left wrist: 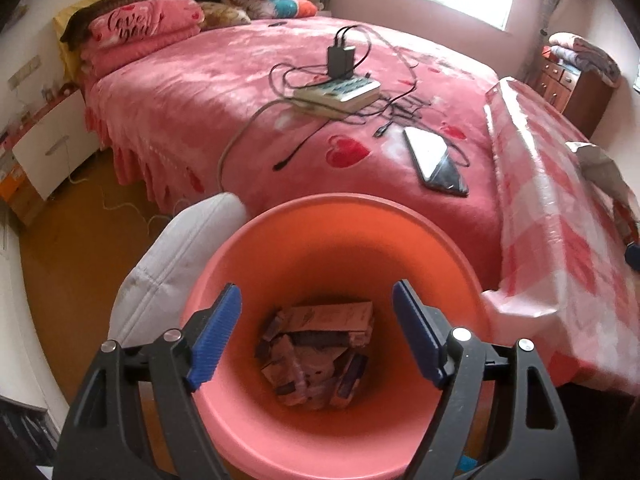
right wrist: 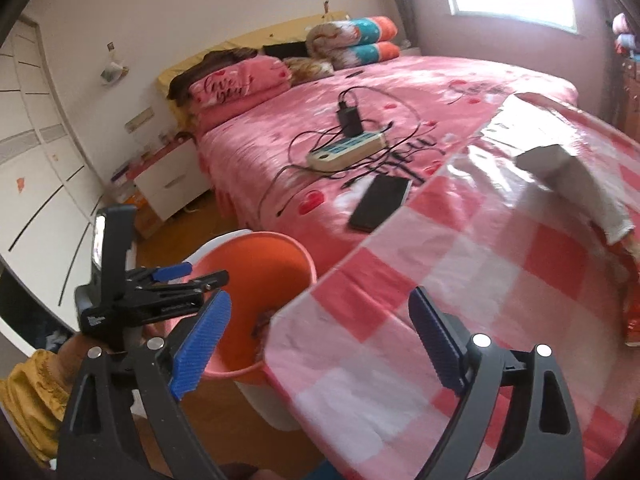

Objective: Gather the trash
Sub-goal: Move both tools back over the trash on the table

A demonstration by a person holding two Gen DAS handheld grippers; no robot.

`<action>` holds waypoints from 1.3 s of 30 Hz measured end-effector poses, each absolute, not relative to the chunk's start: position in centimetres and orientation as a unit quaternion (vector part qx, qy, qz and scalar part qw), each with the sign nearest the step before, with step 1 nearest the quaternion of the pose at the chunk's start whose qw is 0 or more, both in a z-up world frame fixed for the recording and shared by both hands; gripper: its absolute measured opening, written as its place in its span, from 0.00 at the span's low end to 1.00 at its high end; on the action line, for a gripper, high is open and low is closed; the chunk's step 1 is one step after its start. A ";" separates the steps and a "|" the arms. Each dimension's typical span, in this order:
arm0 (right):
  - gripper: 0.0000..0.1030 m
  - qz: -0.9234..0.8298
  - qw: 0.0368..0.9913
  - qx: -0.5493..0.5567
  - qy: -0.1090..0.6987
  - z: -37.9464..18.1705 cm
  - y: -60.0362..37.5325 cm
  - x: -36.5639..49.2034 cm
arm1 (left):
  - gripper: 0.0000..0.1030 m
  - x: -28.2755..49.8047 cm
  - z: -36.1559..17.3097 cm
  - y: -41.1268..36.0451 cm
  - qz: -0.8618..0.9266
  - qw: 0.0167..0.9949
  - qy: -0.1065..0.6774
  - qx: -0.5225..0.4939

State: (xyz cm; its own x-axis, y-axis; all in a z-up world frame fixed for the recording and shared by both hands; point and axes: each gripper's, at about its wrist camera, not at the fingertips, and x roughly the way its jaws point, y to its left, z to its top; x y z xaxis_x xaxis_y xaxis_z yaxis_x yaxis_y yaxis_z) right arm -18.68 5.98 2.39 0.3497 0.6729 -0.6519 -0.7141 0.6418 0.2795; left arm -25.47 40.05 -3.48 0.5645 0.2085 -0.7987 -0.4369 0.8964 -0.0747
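Note:
An orange-pink waste bin (left wrist: 360,210) stands below my left gripper (left wrist: 316,322), which hangs open over its mouth with nothing between its blue pads. Crumpled cartons and wrappers (left wrist: 316,356) lie at the bottom of the bin. In the right wrist view my right gripper (right wrist: 316,338) is open and empty above the edge of a pink-and-white checked table cover (right wrist: 460,280). The bin (right wrist: 256,254) sits just left of that edge, with the left gripper (right wrist: 192,278) over it. A grey-white crumpled box (right wrist: 552,160) lies farther back on the cover.
Behind the bin is a bed with a pink cover (left wrist: 224,92). A power strip (left wrist: 340,94) with a charger and tangled cables and a black phone (left wrist: 436,164) lie on it. A white cushioned seat (left wrist: 176,256) touches the bin's left side. A yellow sleeve (right wrist: 28,392) shows.

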 end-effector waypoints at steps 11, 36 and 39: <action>0.87 0.398 0.845 0.002 0.358 3.0 2.2 -18.7 | 0.77 -23.6 -0.6 36.0 0.145 0.892 0.411 -0.119; 0.90 0.326 0.889 0.111 0.302 5.1 -11.0 -16.4 | 0.77 -19.1 3.8 25.3 0.060 0.898 0.424 -0.099; 0.90 0.312 0.896 0.125 0.291 5.7 -12.8 -16.1 | 0.77 -18.4 4.3 23.2 0.047 0.899 0.426 -0.084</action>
State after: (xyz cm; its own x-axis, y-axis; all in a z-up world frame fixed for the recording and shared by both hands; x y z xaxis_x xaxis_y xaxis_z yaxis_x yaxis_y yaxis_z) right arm -16.10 -12.80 5.67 0.6360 0.6312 -0.4440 -0.4861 0.7745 0.4048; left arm -18.37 23.22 4.32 0.6320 0.0138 -0.7749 -0.1570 0.9814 -0.1106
